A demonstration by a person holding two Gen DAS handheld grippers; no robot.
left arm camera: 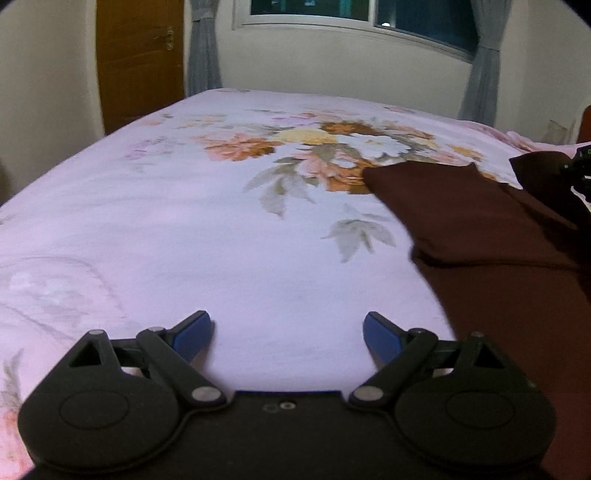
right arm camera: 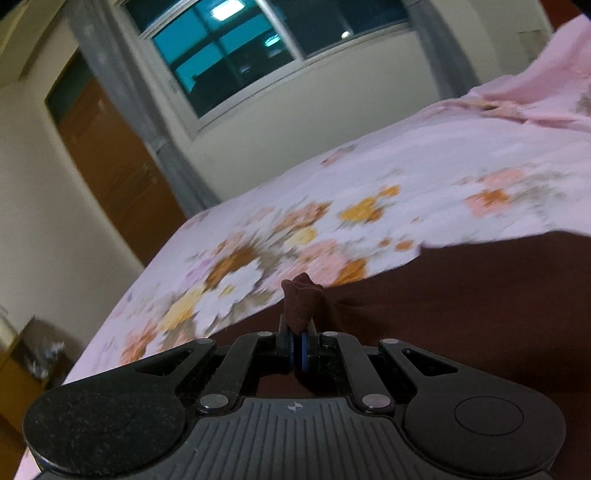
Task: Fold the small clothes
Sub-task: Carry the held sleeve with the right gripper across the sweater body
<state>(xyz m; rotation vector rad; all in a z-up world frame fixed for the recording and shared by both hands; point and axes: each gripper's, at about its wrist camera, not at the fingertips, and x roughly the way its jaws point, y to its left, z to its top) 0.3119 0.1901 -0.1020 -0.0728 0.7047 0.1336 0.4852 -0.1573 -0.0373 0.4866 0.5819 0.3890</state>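
Note:
A dark maroon garment (left arm camera: 491, 229) lies on the right side of the bed, with one layer folded over another. My left gripper (left arm camera: 288, 339) is open over bare sheet to the left of it, with nothing between its blue pads. At the far right edge of the left wrist view, the right gripper (left arm camera: 578, 173) shows as a black shape with a lifted corner of the cloth. In the right wrist view my right gripper (right arm camera: 300, 332) is shut on a bunched fold of the maroon garment (right arm camera: 461, 306), which sticks up from between the pads. The rest of the cloth spreads below and to the right.
The bed has a pink floral sheet (left arm camera: 184, 229) that fills most of both views. Behind it are a cream wall, a window (left arm camera: 354, 11) with grey curtains and a brown wooden door (left arm camera: 140, 62). A rumpled pink cover (right arm camera: 546, 99) lies at the far right.

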